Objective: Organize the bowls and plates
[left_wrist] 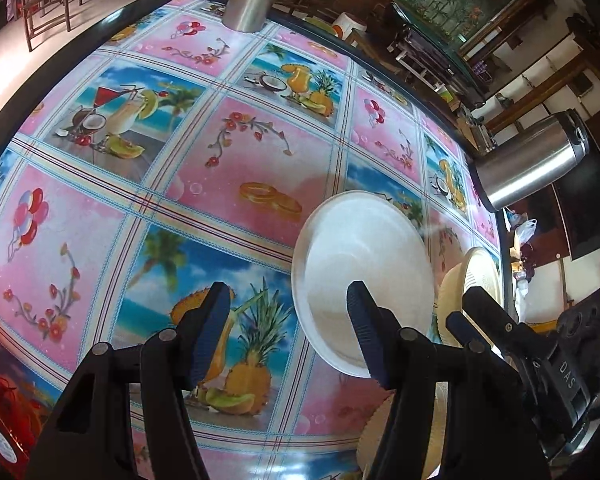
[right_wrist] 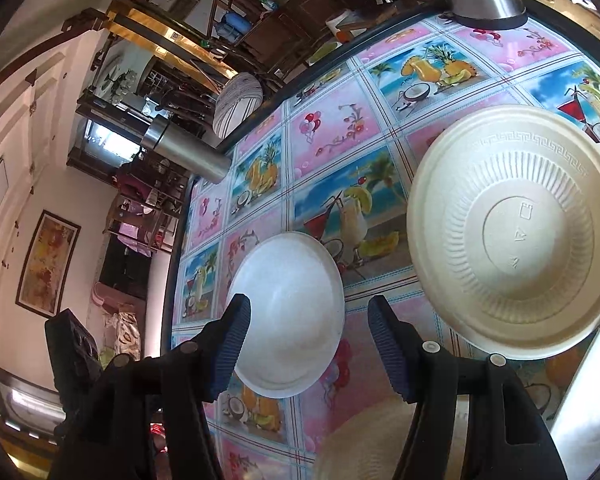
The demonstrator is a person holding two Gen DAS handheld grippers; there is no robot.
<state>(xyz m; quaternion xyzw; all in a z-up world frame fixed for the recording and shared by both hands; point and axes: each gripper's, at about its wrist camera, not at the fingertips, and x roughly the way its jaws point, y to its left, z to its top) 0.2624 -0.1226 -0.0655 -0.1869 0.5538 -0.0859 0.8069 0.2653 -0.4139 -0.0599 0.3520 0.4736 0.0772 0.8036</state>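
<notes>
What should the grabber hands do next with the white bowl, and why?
Probably ease the right gripper down until its open fingers straddle the rim of the white bowl, then close. That bowl sits upside down right in front of it, nothing is held yet, and the ribbed cream bowl lies apart beside it, waiting to be stacked. The left gripper is open and empty too.

The left gripper (left_wrist: pixel 290 312) hangs over the counter (left_wrist: pixel 228 152) with its jaws apart and nothing between them. A white bowl (left_wrist: pixel 356 248) lies just ahead, behind the right fingertip. Further right is the right gripper (left_wrist: pixel 466 308), beside a beige ribbed plate (left_wrist: pixel 480 268).
</notes>
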